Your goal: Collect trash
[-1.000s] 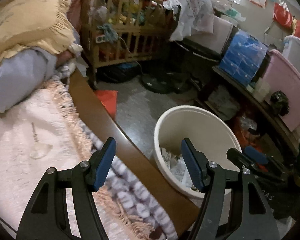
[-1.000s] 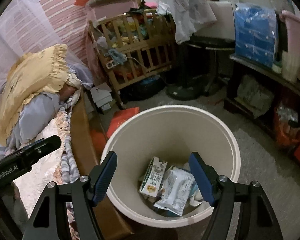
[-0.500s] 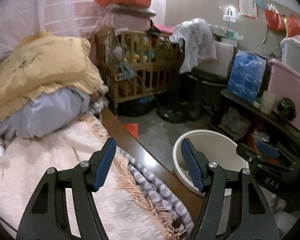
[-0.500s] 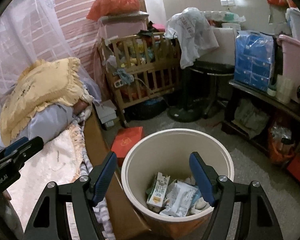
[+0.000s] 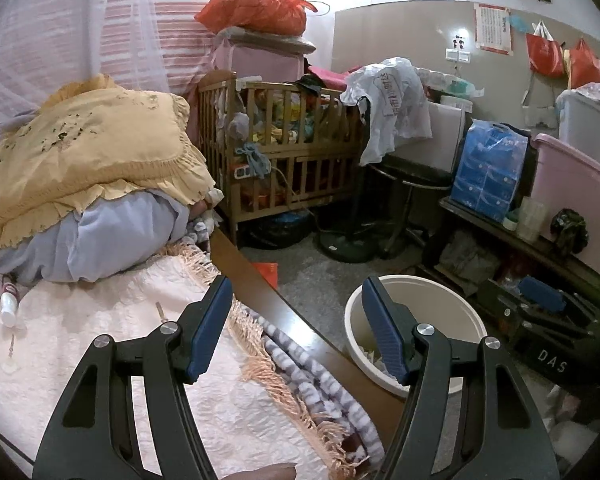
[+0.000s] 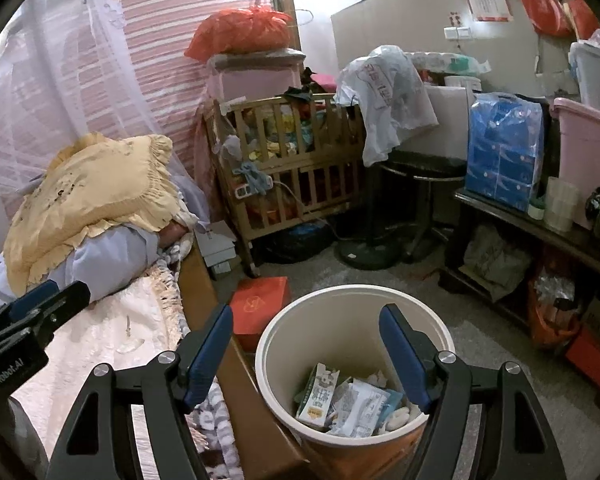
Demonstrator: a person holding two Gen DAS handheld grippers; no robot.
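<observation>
A: Where's the trash?

B: In the bin [image 6: 356, 344], on the floor just beside the bed [image 6: 112, 332]. A green and white carton [image 6: 318, 396] and wrappers lie at its bottom.

A: And the tongs?

B: Left gripper [image 5: 296, 328] hangs over the bed edge beside the bin, jaws apart, empty. Right gripper [image 6: 306, 356] hangs above the bin, jaws apart, empty.

A: Any writing?

B: "GenRobot.AI" on the left gripper, "DAS" on the right one. The carton's print is unreadable.

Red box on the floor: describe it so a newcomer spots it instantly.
Start at the bed's wooden side rail. On the floor between it and the cream bin lies the red box. It is flat and lidded with a faint logo on top, unlike the grey boxes behind it.
</observation>
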